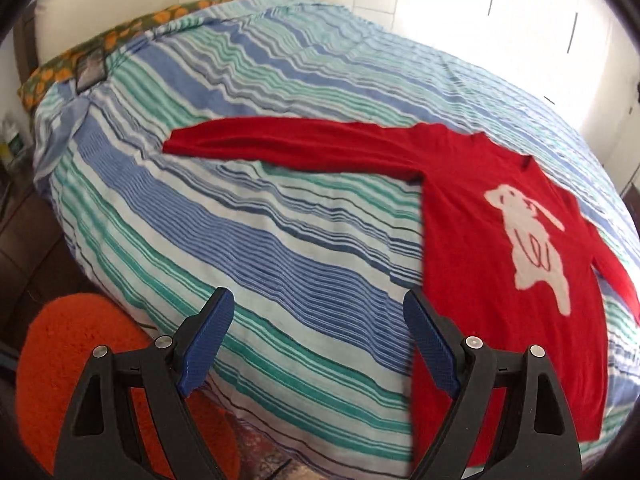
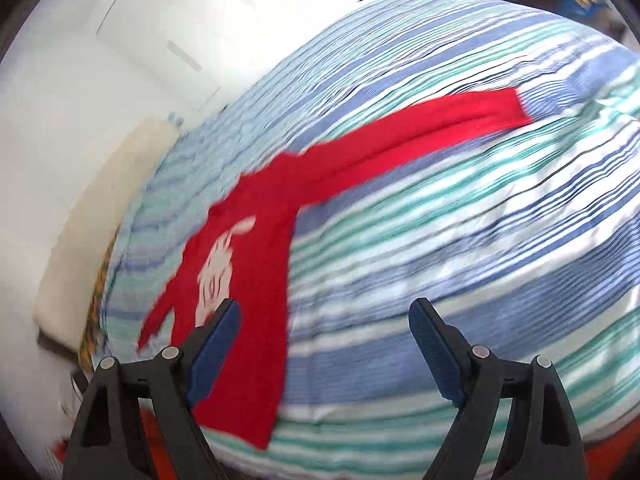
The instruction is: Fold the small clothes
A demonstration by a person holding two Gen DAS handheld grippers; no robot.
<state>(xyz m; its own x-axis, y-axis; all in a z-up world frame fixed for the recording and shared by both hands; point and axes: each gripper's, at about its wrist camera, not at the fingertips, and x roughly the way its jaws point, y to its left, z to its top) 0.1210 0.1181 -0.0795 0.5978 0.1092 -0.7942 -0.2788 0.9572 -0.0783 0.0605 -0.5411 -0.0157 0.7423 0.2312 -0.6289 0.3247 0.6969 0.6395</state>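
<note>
One red sweater (image 1: 500, 240) with one white animal figure (image 1: 528, 240) lies flat on the striped bed (image 1: 280, 220), one sleeve stretched out sideways. Both tools, left tool (image 1: 320, 340) and right tool (image 2: 326, 344), hover wide open, holding nothing. One orange rug (image 1: 76, 352) lies beside the bed.

Left gripper (image 1: 320, 344): two matte black plastic arms, angular, each with a triangular cut-out near the base. Blue textured pads (image 1: 434, 348) on the inner faces of the fingers, fine ribbed or knurled grain. Round silver pivot pins on top of each arm, two per side. Thin seam line across each arm by the inner pin.

Right gripper (image 2: 326, 350): same build. Black arms, triangular cut-outs, blue ribbed pads (image 2: 436, 354), four silver pins. No cables, skin or sleeve visible.
</note>
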